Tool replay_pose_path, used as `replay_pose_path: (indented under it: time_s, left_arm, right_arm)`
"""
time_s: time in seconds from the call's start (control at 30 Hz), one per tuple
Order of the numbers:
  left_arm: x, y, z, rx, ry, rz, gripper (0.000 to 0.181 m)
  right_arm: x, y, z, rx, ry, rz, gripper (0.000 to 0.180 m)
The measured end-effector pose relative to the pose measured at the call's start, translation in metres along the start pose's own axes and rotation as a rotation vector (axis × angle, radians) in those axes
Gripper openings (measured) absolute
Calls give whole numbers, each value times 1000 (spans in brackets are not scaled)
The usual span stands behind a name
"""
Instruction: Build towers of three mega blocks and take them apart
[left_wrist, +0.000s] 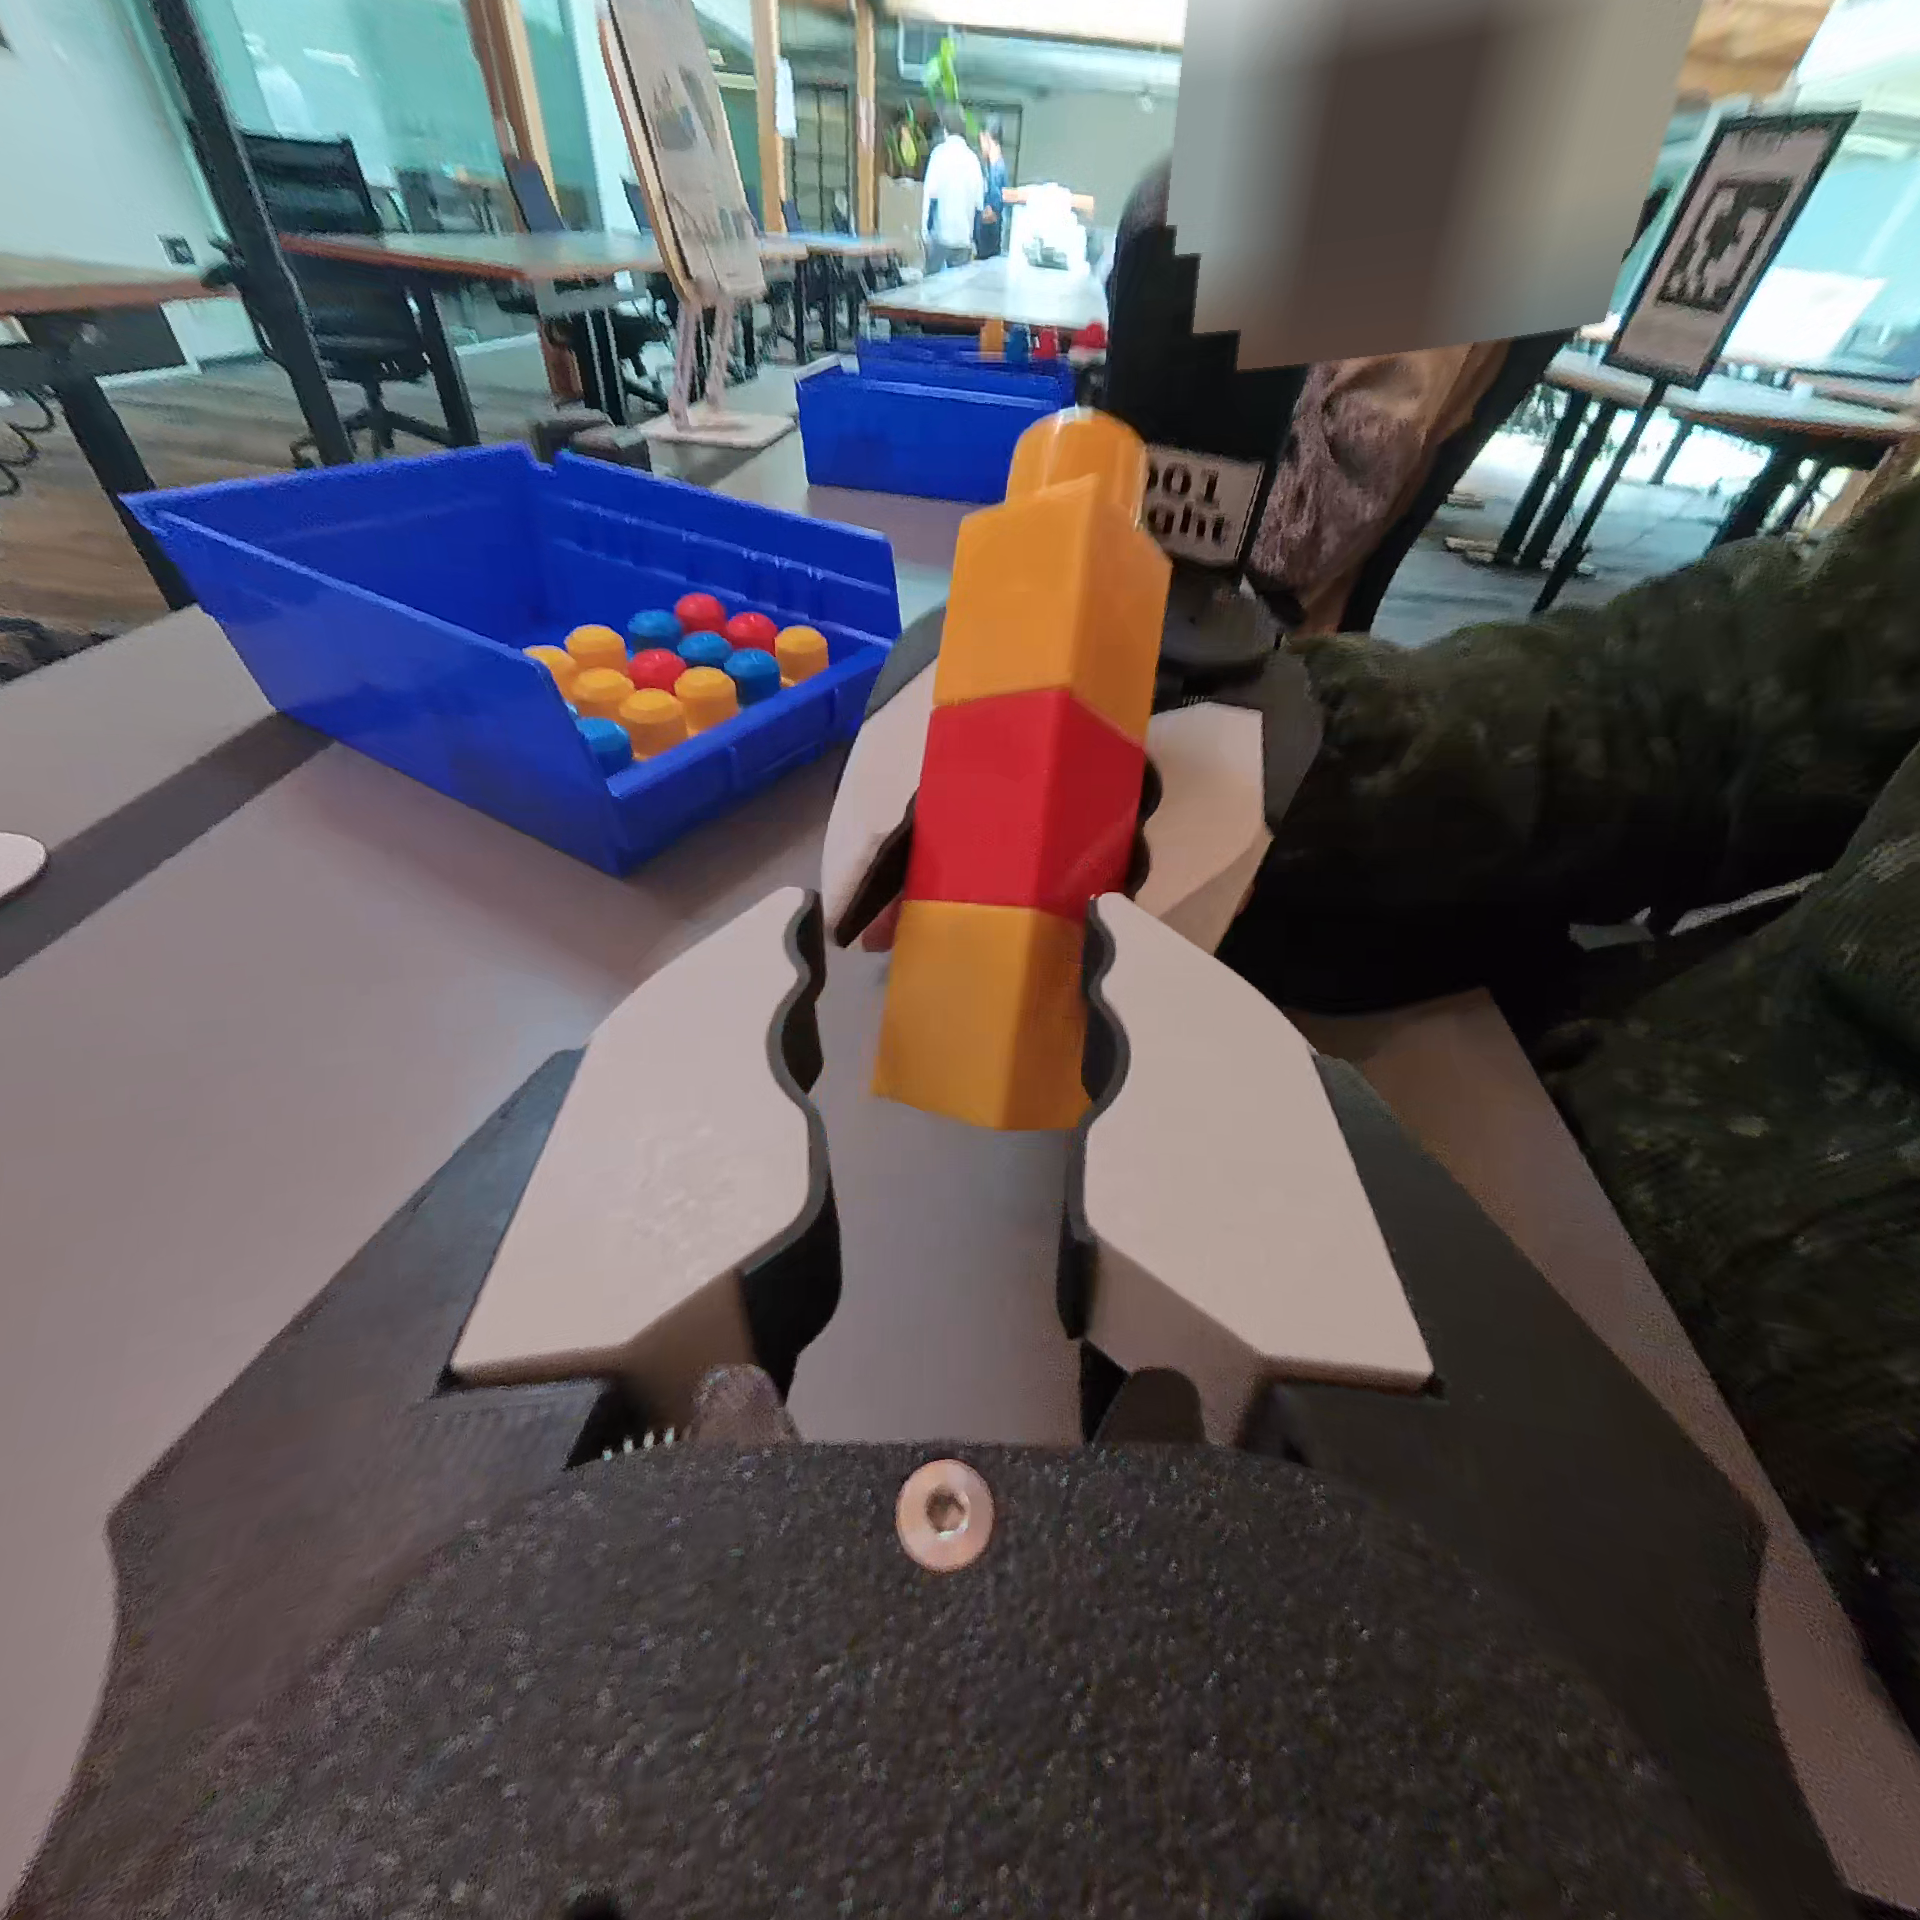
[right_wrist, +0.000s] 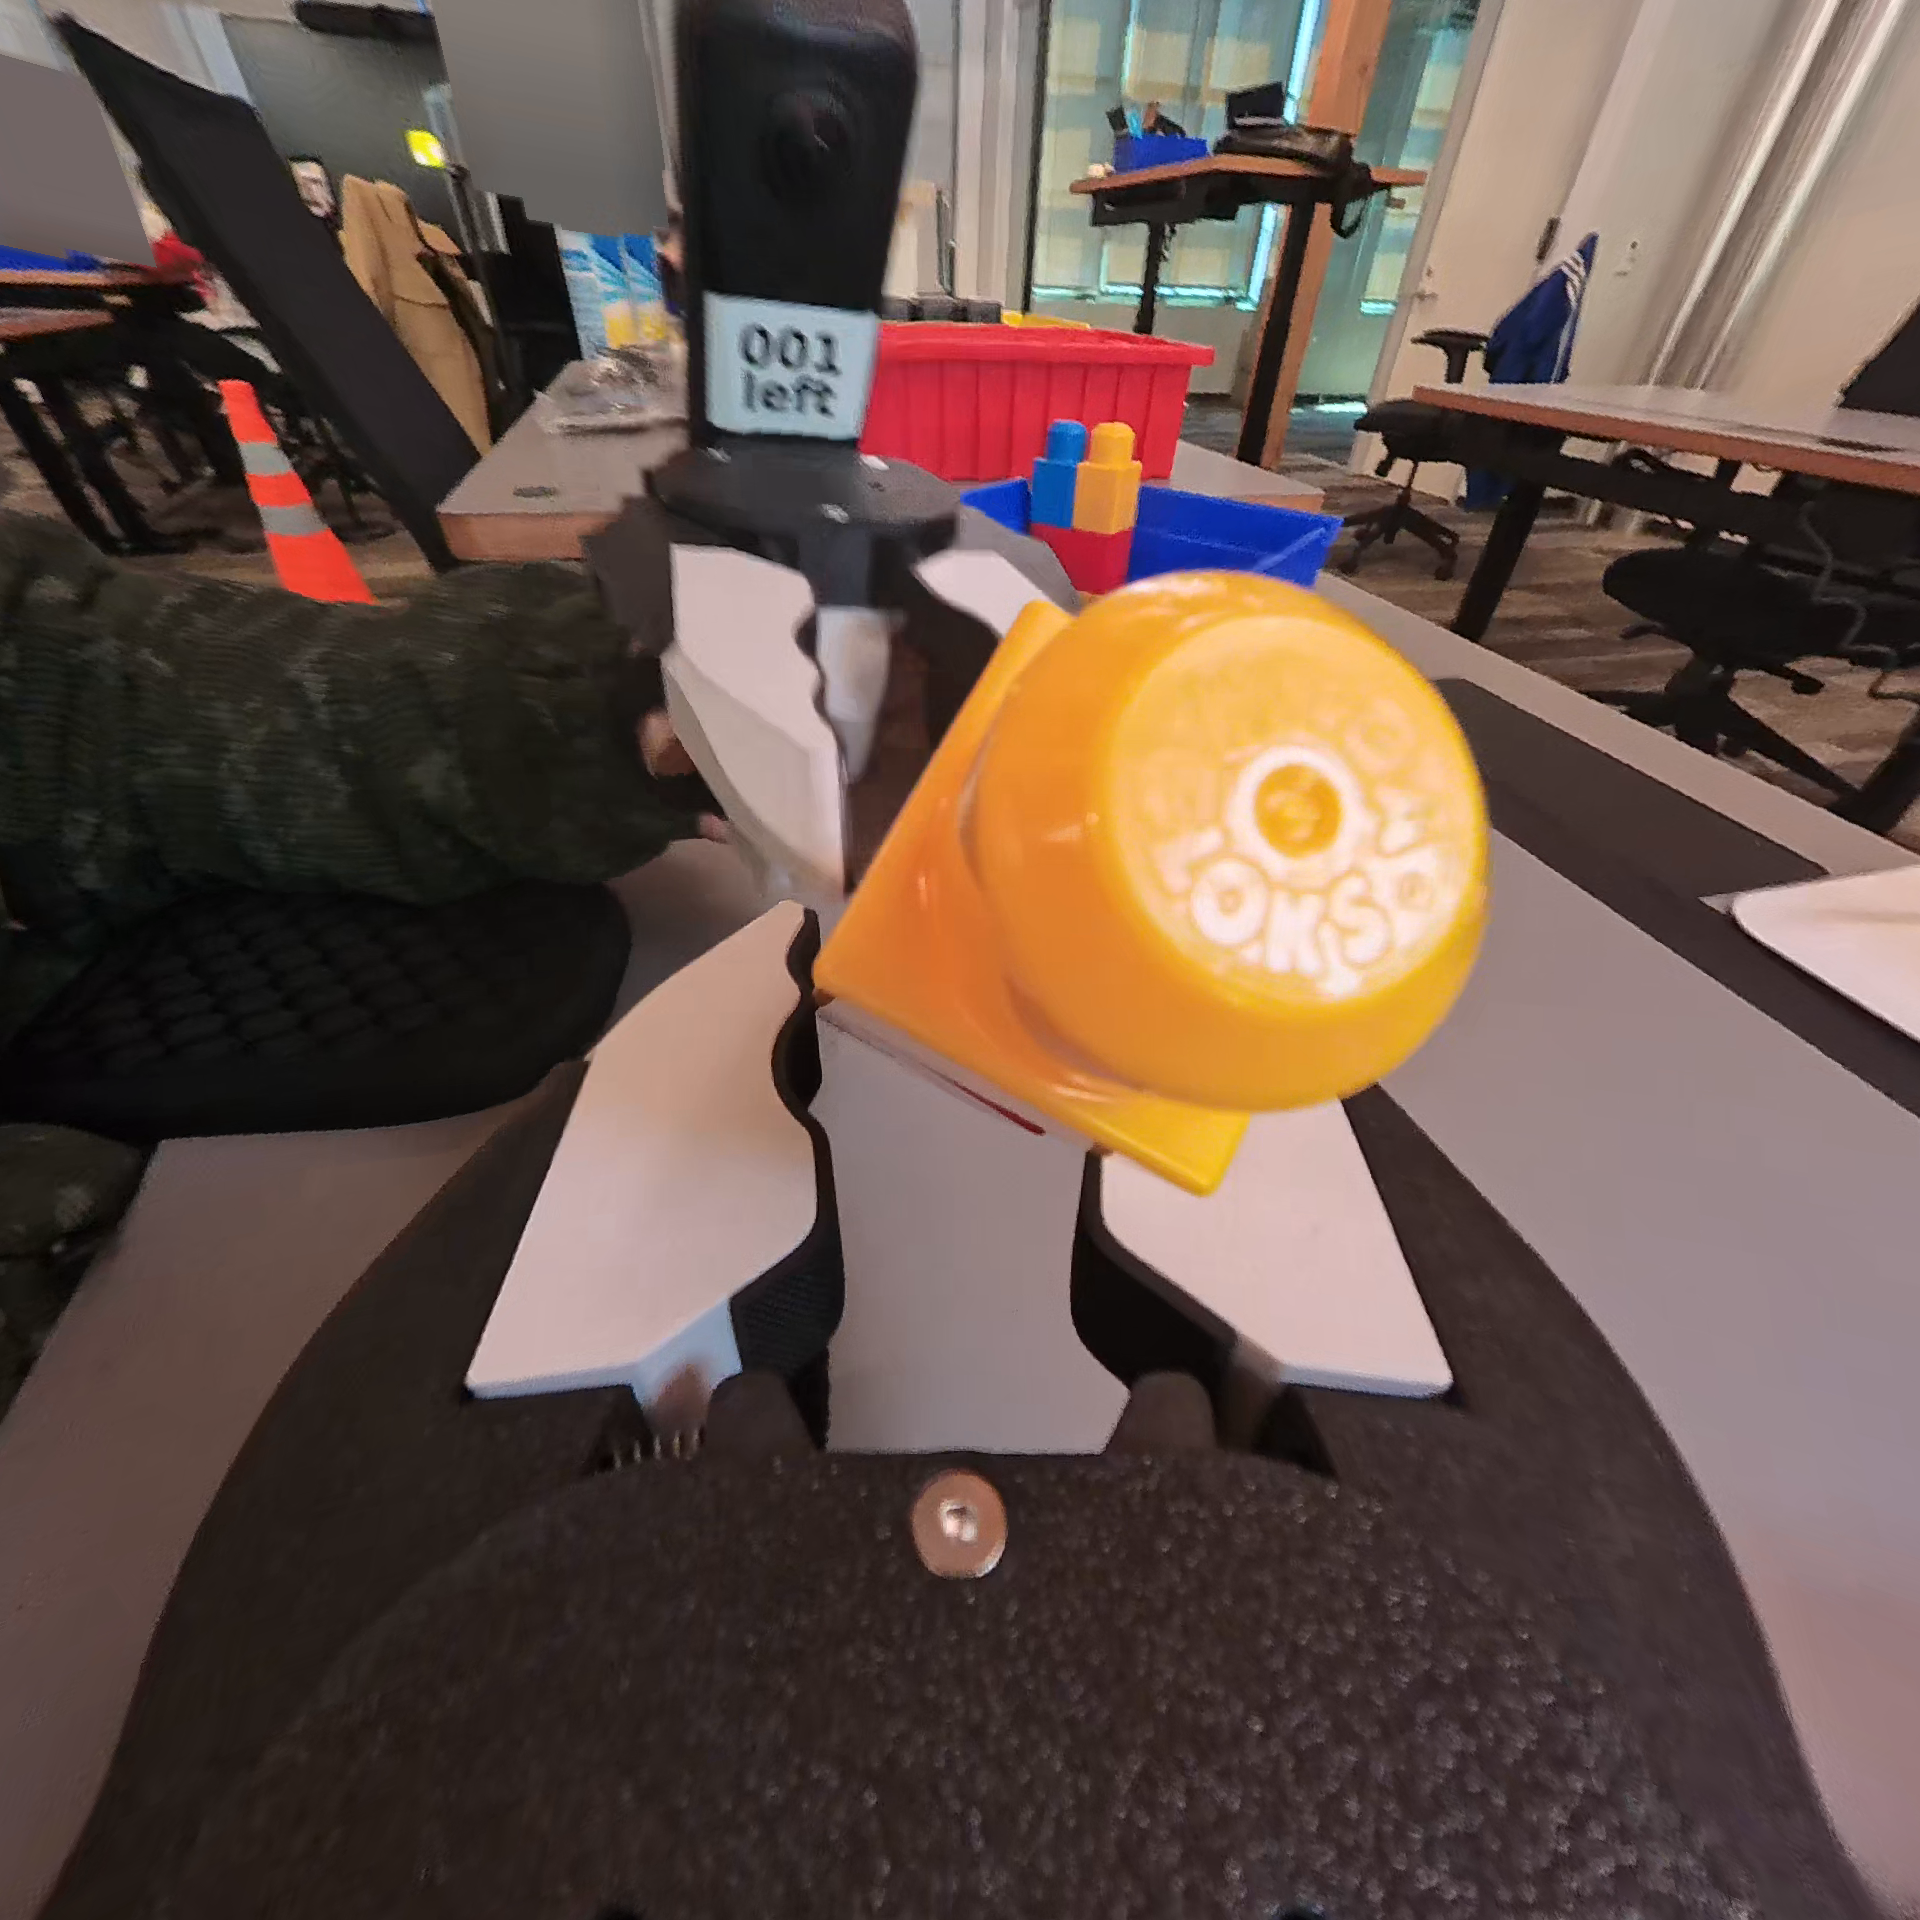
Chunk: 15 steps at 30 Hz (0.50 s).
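1. Plainly, the tower of three plastic mega blocks (left_wrist: 1023, 790) was complete and held clear of the grey tabletop (left_wrist: 312, 1039), leaning a little to the left gripper's right. The step in hand looked like taking it apart.
2. The right gripper (left_wrist: 1018, 862), just beyond the left gripper's fingertips, was clamped on the red square plastic block (left_wrist: 1029, 727) in the middle of the tower.
3. The left gripper (left_wrist: 951, 935) straddled the lower orange square plastic block (left_wrist: 987, 1018) with its jaws apart. Its right finger lay against the block and a gap showed at its left finger.
4. To do this well, the left gripper would need shifting slightly to its right, so that both fingers met flat faces as they closed, not a corner.
5. The pull would best run straight along the tower's axis, with the right gripper held firm on the red block. Twisting might also loosen the upper orange plastic block (left_wrist: 1049, 603), which no finger held.
6. The blue plastic bin of loose blocks (left_wrist: 416, 665), ahead and to the left gripper's left, seemed the likely place for the freed block.
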<state>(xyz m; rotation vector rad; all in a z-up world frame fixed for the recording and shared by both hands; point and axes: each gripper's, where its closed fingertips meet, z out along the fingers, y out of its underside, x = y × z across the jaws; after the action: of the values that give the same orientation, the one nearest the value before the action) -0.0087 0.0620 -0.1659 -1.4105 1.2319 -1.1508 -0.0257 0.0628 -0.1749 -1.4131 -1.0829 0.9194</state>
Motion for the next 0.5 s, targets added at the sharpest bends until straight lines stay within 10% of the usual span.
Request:
replay_pose_path:
  time_s: [0.5]
  left_arm:
    - [57,36,-13,-140,535,-287,36]
  right_arm:
    - [-54,7,1,-50,-257,-158,51]
